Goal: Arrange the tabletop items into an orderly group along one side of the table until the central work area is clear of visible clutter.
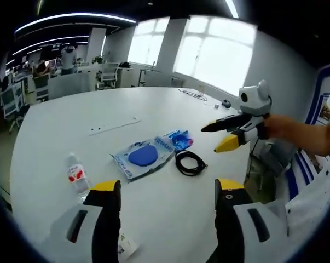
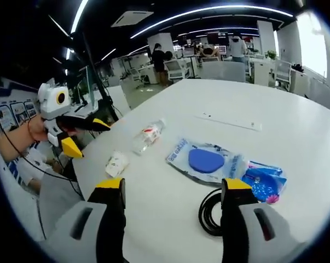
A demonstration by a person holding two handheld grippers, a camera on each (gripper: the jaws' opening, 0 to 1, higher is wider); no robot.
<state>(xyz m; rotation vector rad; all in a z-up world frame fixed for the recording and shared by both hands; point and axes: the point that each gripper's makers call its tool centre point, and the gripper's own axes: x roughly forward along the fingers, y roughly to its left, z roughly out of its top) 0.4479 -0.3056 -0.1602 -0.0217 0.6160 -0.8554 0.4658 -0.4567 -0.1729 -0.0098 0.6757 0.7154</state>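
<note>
On the white table [image 1: 71,118] lie a small water bottle [image 1: 76,175], a clear bag holding a blue pad [image 1: 143,157], a small blue packet [image 1: 179,139] and a coiled black cable [image 1: 190,163]. My left gripper [image 1: 168,189] hovers open over the near edge. My right gripper [image 1: 216,137], held by a hand, reaches in open just right of the blue packet. In the right gripper view, my right gripper [image 2: 173,192] stands open above the cable [image 2: 210,213], near the pad bag [image 2: 206,160], blue packet [image 2: 265,183], bottle [image 2: 148,135] and a white sachet [image 2: 116,163]. My left gripper [image 2: 91,137] hangs open at the table's left edge.
A thin white strip [image 1: 114,126] lies farther back on the table, and a thin cable [image 1: 195,94] and a dark mouse [image 1: 226,102] sit near the far edge. Office desks, chairs [image 2: 175,68] and people stand beyond the table.
</note>
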